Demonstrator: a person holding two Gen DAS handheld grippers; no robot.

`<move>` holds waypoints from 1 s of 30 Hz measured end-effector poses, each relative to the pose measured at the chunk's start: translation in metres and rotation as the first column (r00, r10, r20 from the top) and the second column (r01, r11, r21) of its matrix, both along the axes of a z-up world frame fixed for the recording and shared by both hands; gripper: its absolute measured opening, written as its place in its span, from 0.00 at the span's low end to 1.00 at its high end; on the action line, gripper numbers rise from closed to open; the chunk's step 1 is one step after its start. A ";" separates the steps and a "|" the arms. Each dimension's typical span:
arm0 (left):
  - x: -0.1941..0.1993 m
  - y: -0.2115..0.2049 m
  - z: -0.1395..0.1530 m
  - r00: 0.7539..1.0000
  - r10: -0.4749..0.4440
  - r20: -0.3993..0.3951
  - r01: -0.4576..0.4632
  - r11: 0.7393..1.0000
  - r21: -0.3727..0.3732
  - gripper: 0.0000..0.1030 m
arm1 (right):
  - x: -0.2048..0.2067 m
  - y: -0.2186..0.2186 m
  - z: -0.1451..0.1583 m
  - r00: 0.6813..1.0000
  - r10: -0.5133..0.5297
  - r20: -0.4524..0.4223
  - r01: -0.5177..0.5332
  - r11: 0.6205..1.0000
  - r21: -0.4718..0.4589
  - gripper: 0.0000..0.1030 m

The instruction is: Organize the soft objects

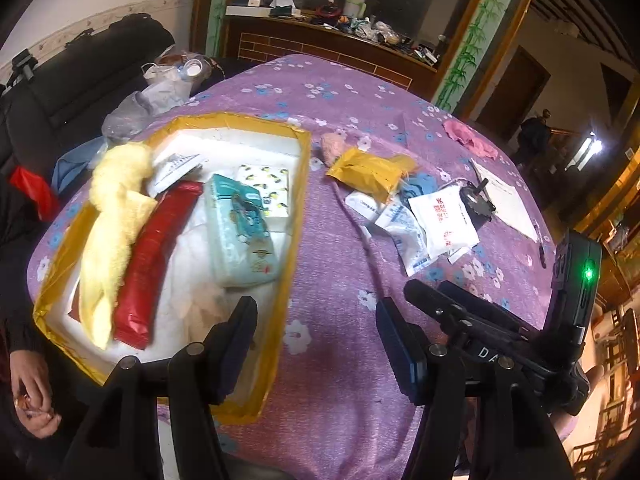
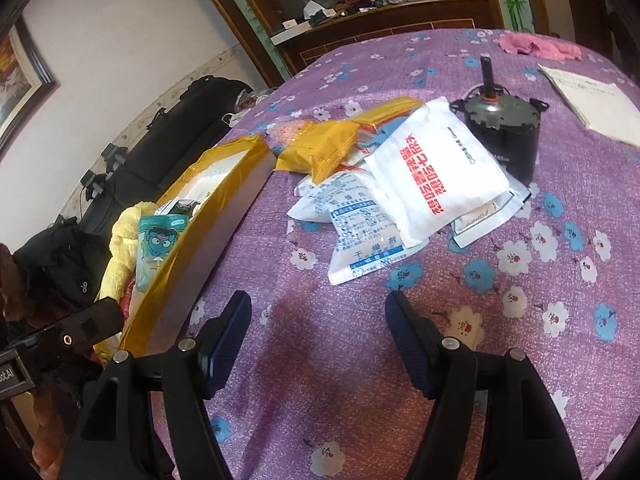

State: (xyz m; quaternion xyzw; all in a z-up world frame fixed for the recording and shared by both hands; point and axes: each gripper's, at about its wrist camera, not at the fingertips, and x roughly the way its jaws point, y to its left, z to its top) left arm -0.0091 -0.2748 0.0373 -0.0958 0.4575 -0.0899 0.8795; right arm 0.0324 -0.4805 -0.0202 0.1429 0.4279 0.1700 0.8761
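Right wrist view: white pouch tops the loose packets on the bench, beside the box.
Fingers: both pairs apart, empty.
Risk: grabbing the pouch may drag neighbouring sachets or bump the motor.

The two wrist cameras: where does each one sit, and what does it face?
Left wrist: rides the open left tool, facing down at the gold-edged box; the right tool shows.
Right wrist: rides the open right tool, facing the white packet and black motor.
Shared: box, packets, purple floral cloth.
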 end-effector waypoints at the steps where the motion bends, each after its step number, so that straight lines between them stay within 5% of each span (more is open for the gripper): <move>1: 0.000 -0.002 -0.002 1.000 -0.009 -0.008 0.009 1.000 0.006 0.63 | 0.000 0.000 0.000 1.000 -0.001 -0.001 0.001 1.000 -0.004 0.67; 30: -0.002 -0.008 -0.006 1.000 -0.009 0.002 0.009 1.000 0.003 0.63 | -0.002 -0.006 -0.001 1.000 -0.010 0.000 0.010 0.999 0.033 0.68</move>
